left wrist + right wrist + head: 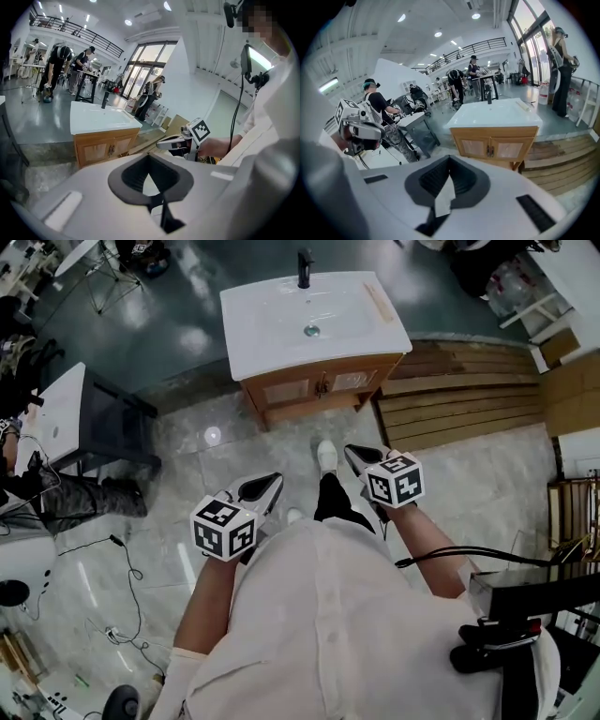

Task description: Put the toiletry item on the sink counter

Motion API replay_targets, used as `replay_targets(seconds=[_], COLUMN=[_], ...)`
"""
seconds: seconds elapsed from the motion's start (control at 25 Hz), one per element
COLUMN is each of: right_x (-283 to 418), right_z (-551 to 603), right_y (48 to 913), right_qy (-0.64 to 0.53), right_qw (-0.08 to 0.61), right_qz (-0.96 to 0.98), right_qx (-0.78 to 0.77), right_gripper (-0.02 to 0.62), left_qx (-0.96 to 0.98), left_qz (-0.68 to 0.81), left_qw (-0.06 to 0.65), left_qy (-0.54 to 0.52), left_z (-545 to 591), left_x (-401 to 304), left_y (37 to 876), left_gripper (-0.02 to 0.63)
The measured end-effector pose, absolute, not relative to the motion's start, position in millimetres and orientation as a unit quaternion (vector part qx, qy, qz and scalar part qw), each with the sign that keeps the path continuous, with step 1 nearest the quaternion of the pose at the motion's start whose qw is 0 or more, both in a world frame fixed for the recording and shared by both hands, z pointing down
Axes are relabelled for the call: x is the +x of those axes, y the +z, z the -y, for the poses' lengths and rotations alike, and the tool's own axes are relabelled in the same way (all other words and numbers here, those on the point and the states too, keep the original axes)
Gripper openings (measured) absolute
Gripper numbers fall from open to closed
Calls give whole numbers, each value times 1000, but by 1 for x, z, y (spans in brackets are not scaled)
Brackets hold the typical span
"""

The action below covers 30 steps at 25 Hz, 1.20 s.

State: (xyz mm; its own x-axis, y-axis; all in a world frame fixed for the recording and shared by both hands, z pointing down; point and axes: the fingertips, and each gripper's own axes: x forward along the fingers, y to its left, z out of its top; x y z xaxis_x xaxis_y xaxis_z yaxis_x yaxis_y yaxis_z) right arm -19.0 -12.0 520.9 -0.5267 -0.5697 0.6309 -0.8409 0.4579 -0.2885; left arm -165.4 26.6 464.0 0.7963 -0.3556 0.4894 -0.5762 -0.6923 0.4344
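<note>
Both grippers are at waist height in front of the person, well short of the sink. The left gripper has its fingers drawn together with nothing between them. The right gripper is the same, pressed shut and empty. One foot is planted ahead of the body, toward the wooden cabinet.

The white desk on that cabinet carries a faucet at its far edge. A slim pale stick lies along its right side, close to the rim. It is too small to name, but it is the only likely toiletry item in view. It already rests on the desk, so the placing itself looks finished, or the step in hand is simply crossing the floor to the sink.

If the stick needs handling, the person should first stand square to the cabinet front and close to it, so neither arm stretches. The right gripper is on the stick's side and suits the job. Its fingers should be spread wide before they descend, not at the last moment. They should close across the stick's narrow width near its middle. The stick lies near the rim, so a sideways nudge could tip it onto the wooden planks on the right. Any push should go left, toward the basin.
</note>
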Motion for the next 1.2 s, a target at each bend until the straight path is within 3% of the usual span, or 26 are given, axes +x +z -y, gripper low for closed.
replay_targets(seconds=[1.2], right_x=[-47], right_z=[23], right_y=[513], right_qy=[279], right_qw=[237], right_qz=[841], right_qx=[399], right_gripper=[5], left_qx=[899], left_qz=[251], left_qw=[300], left_qy=[196], left_z=[-16], left_x=[-167], left_y=[469], left_gripper=[6])
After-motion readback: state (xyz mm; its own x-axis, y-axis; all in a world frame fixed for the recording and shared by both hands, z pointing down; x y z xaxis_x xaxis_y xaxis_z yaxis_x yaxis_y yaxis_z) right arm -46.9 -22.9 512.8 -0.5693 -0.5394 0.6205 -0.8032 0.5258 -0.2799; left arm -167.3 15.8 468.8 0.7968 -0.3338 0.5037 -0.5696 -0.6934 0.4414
